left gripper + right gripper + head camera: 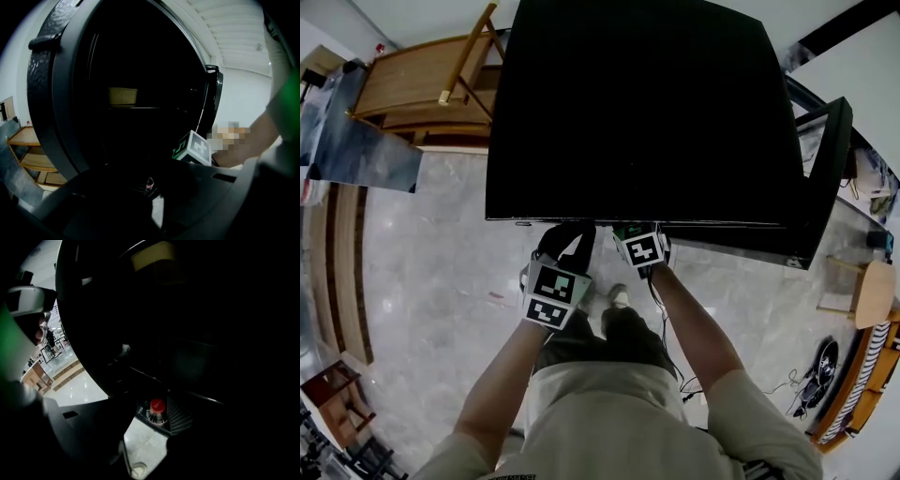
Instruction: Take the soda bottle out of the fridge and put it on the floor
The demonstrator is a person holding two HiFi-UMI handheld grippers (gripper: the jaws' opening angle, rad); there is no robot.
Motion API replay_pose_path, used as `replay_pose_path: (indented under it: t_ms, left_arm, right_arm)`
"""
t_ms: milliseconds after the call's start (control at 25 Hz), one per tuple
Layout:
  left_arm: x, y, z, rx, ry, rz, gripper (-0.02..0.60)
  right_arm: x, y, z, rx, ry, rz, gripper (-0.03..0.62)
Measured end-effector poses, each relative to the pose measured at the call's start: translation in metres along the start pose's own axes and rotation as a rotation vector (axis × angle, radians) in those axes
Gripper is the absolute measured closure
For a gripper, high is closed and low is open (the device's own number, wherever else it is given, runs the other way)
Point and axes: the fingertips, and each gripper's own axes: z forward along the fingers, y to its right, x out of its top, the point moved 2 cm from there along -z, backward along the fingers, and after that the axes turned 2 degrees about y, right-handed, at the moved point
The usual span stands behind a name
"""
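Reaching for the soda bottle
My right claw stood spread before it, low in the fridge; next I needed to pinch its neck. Left claw: couldn't tell.

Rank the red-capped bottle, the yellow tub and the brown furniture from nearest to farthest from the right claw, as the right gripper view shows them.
1. red-capped bottle: just ahead, low centre.
2. yellow tub: higher up, at the top of the view.
3. brown furniture: far left, well beyond both.
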Motion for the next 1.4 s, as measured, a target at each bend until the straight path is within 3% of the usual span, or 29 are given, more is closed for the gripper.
replay_pose_path:
  t_ms: [520, 640, 1080, 1400]
  left_arm:
    - [-0.030, 0.000, 0.004, -0.014, -0.010, 0.019, 0.577]
    - [-0.038, -0.002, 0.008, -0.009, -0.028, 0.022, 0.577]
    - [-0.051, -0.003, 0.000, 0.006, -0.050, 0.038, 0.575]
    - [-0.043, 0.001, -0.018, -0.004, -0.053, 0.042, 0.575]
  right_arm:
    - [-0.032, 0.010, 0.045, -0.030, 0.004, 0.089, 0.410]
    - [-0.030, 0.013, 0.048, -0.056, 0.030, 0.096, 0.462]
    - [-0.035, 0.014, 0.053, -0.087, 0.005, 0.025, 0.476]
    - [-0.018, -0.005, 0.004, -0.100, 0.044, -0.048, 0.480]
